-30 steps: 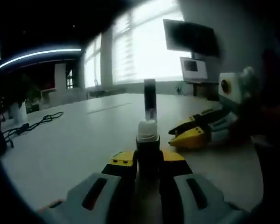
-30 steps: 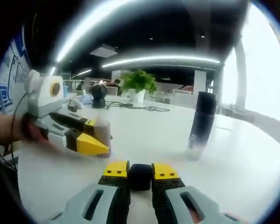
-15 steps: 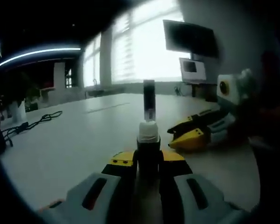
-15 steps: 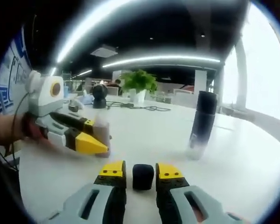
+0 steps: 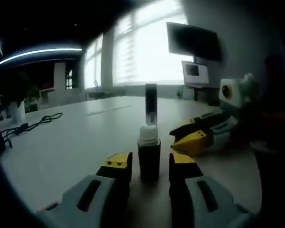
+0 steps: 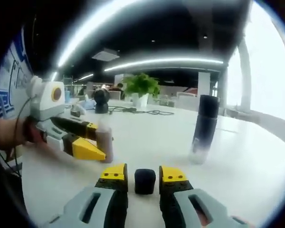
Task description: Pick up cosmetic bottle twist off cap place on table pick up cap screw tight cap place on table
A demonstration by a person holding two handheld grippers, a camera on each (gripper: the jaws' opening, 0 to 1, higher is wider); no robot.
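The cosmetic bottle stands upright on the white table, with its long axis vertical and its white uncapped neck pointing up. In the left gripper view it is between the two yellow-tipped jaws of the left gripper. The jaws are spread apart, with a small gap on each side of the bottle, so they do not pinch it.

Behind the bottle, further from the camera, a tall dark bottle also stands upright on the table, well apart from the cosmetic bottle. To the right of the cosmetic bottle the right gripper comes into the view, with its yellow tips low near the table.

In the right gripper view the black cap sits on the table between the jaws of the right gripper. These jaws are also spread, and a narrow gap shows on each side of the cap, so the cap is free. The same tall dark bottle stands to the right of the cap and beyond it. To the left of the cap the left gripper is seen, and the cosmetic bottle appears as a blurred upright shape at its tips. Beyond the cap, far on the table, there are a green plant and black cables.
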